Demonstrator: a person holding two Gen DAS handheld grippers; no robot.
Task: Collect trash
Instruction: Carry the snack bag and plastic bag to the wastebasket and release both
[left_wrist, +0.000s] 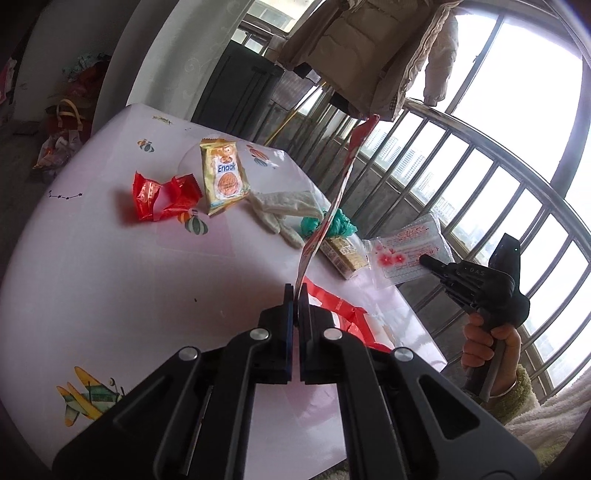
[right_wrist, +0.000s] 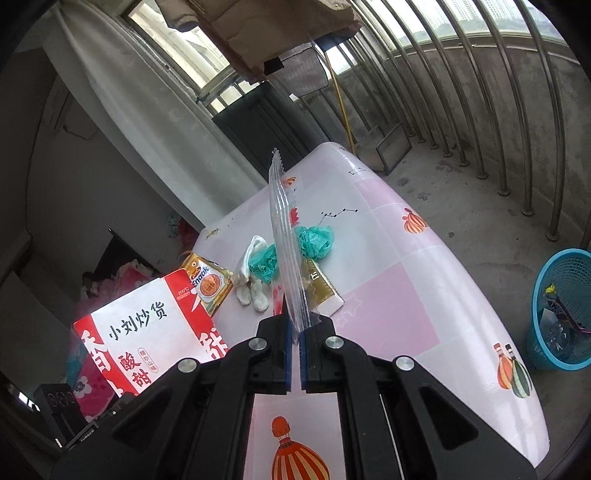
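Observation:
My left gripper (left_wrist: 296, 291) is shut on a red and white snack bag (left_wrist: 332, 206), seen edge-on above the table; its printed face shows in the right wrist view (right_wrist: 147, 328). My right gripper (right_wrist: 295, 325) is shut on a clear plastic wrapper (right_wrist: 286, 251) with red flowers, also seen in the left wrist view (left_wrist: 406, 251) beside the table's right edge. On the pink table (left_wrist: 129, 277) lie a red wrapper (left_wrist: 162, 197), a yellow Enaak packet (left_wrist: 223, 177), white gloves (left_wrist: 280, 210), a teal bag (right_wrist: 310, 242) and a gold box (right_wrist: 321, 291).
A blue waste basket (right_wrist: 561, 310) with some trash in it stands on the floor right of the table. Another red wrapper (left_wrist: 343, 314) lies under my left gripper. Metal railing (left_wrist: 461, 177) runs behind the table. A jacket (left_wrist: 376, 48) hangs overhead.

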